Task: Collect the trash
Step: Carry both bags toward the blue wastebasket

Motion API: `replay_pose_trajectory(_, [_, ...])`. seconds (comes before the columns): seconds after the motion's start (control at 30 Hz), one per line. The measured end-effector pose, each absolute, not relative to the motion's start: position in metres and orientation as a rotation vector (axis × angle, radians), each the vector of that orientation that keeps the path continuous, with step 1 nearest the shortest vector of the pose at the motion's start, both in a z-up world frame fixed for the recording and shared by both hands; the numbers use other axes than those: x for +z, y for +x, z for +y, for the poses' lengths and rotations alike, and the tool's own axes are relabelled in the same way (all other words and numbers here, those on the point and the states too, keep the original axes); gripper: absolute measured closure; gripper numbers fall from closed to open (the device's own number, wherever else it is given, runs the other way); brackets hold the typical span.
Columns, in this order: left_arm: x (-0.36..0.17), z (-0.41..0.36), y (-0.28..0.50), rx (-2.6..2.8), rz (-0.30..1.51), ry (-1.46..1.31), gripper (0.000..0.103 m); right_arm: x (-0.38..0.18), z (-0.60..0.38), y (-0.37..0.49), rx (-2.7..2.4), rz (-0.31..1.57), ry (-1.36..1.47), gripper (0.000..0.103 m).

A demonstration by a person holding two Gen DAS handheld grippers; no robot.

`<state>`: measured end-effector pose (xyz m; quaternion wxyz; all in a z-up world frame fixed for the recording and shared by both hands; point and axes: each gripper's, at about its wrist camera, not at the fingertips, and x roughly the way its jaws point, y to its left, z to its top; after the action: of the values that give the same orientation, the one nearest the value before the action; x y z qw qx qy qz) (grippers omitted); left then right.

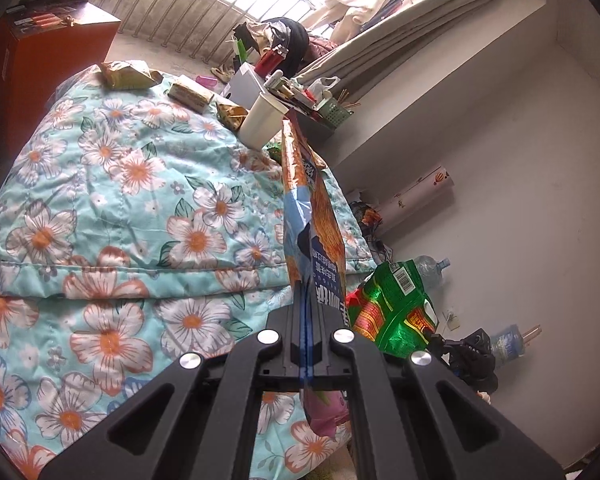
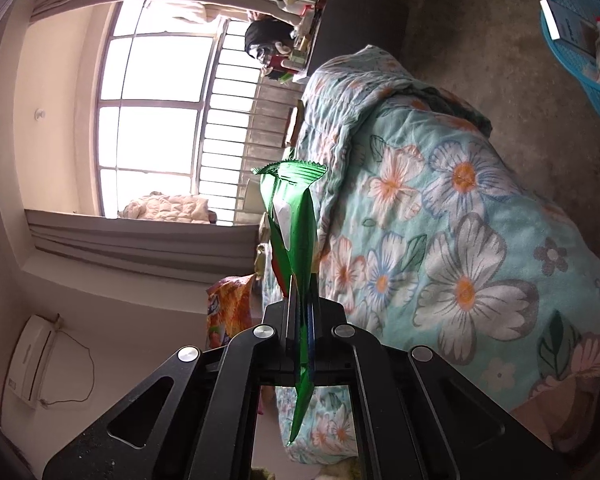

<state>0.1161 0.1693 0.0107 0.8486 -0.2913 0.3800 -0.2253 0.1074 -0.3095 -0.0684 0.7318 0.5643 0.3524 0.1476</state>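
Black jaws of the left gripper (image 1: 307,300) are being pressed flat together on an orange-and-blue snack bag (image 1: 312,216), which is being held edge-on and is sticking up and forward from the clamp. Its lower end is hanging below the jaws.

Just to the right of that bag, a green-and-red snack wrapper (image 1: 392,304) is being seen in the left wrist view, with the dark tip of the other gripper just beside its lower edge.

Behind both, a turquoise quilt (image 1: 132,200) printed with white and orange flowers is being draped over the bed. At its far end more trash is lying: a yellow-green crumpled packet (image 1: 128,74), a tan wrapped bar (image 1: 190,96) and a small yellow wrapper (image 1: 230,114). A white paper cup (image 1: 262,120) is being seen on its side, touching that last wrapper.

Right gripper (image 2: 300,300): jaws are being clenched on the green-and-red snack wrapper (image 2: 292,224), held edge-on, its crimped end pointing away from the clamp and its tail drooping below.

To the left of it, the orange-and-blue snack bag (image 2: 228,308) is showing. The turquoise quilt (image 2: 440,240) is filling the right side. A blue plastic basket (image 2: 580,52), with a box and a bottle in it, is standing on the floor, well apart from the bed. A barred window (image 2: 160,112) is glaring beyond.
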Motion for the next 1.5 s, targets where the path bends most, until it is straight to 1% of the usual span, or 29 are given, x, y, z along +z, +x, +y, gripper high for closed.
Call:
replay_pose_trajectory(0.27, [0.031,0.166,0.116,-0.501,0.718,-0.604,0.103,-0.064,-0.317,0.101,0.338,0.734,1.255,0.102])
replay_pose_trajectory(0.83, [0.064,0.130,0.123,-0.597,0.637,-0.558,0.103,-0.050,-0.335,0.083,0.349,0.640,1.262,0.102])
replay_pose_trajectory(1.2, [0.081,0.059,0.141,-0.709,0.641,-0.474,0.103,-0.054,-0.370,0.062,0.323,0.560,1.315,0.102])
replay_pose_trajectory(1.4, [0.086,-0.002,0.160,-0.789,0.655,-0.411,0.103,-0.064,-0.393,0.055,0.305,0.512,1.372,0.102])
replay_pose_trajectory(1.5, [0.086,-0.041,0.174,-0.843,0.674,-0.395,0.103,-0.072,-0.421,0.045,0.262,0.459,1.408,0.102])
